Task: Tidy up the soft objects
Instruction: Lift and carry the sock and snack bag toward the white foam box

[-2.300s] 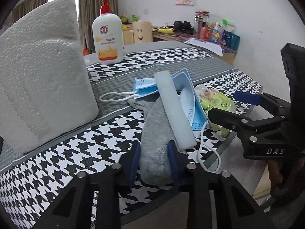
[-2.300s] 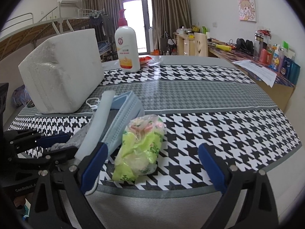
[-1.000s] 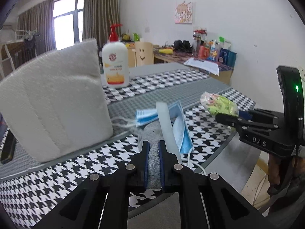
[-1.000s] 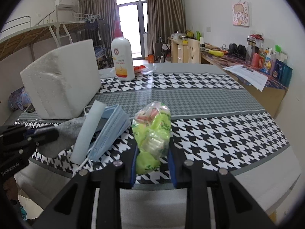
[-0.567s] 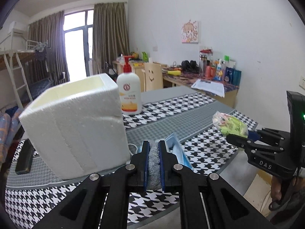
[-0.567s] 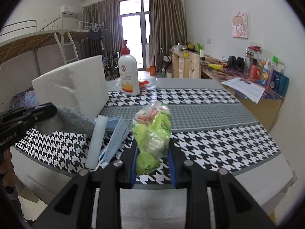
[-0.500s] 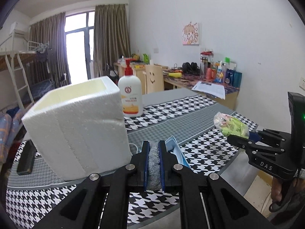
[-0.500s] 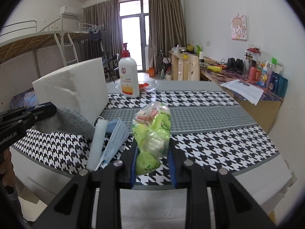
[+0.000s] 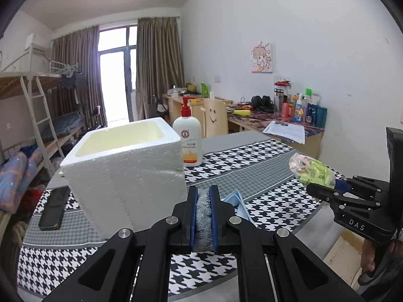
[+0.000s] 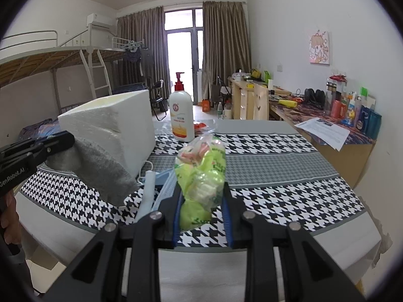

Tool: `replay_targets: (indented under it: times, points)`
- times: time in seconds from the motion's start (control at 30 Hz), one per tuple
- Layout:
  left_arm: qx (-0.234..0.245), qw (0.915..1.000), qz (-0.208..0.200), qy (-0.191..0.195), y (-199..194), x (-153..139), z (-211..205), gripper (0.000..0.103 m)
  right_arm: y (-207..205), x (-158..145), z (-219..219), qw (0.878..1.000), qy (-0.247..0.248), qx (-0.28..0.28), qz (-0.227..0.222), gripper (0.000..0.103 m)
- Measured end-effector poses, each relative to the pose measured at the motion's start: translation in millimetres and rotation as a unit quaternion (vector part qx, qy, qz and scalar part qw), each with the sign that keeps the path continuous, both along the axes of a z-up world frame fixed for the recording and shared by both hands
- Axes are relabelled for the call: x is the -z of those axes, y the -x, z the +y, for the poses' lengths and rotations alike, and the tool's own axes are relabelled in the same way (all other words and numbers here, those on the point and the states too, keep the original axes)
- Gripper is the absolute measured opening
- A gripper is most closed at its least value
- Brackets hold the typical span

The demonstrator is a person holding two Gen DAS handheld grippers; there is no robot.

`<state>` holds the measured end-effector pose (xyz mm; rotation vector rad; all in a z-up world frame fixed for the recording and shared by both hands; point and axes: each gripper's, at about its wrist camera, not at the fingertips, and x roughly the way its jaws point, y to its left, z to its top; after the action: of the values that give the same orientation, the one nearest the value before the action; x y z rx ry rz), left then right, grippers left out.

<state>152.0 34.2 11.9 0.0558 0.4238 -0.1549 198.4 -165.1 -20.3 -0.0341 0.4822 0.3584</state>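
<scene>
Carry step, both loads lifted clear of the table (image 10: 277, 176): left gripper (image 9: 203, 216) clamped tight on grey sock (image 10: 100, 168), right gripper (image 10: 201, 216) pinching green snack bag (image 10: 201, 171), next likely over the open foam box (image 9: 121, 161) and release inside

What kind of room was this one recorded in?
Most likely a dorm-style bedroom: a loft bunk bed with a ladder, a cluttered wooden desk along the wall, and a cartoon poster above it.
</scene>
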Motion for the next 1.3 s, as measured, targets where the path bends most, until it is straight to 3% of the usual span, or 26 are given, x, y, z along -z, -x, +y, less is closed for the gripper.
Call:
replay_targets:
  times: [0.9,1.3]
  points:
    - [-0.125,0.9921,0.001,0.009,51.9,1.1,67.4,0.01,18.7,-10.2,77.2,0.992,-0.003,-0.126,-0.014,0.032]
    - [-0.147,0.989,0.006,0.015,62.3,4.2,80.7,0.01,22.5,-9.0,96.7,0.988,-0.002,-0.151,-0.008,0.032]
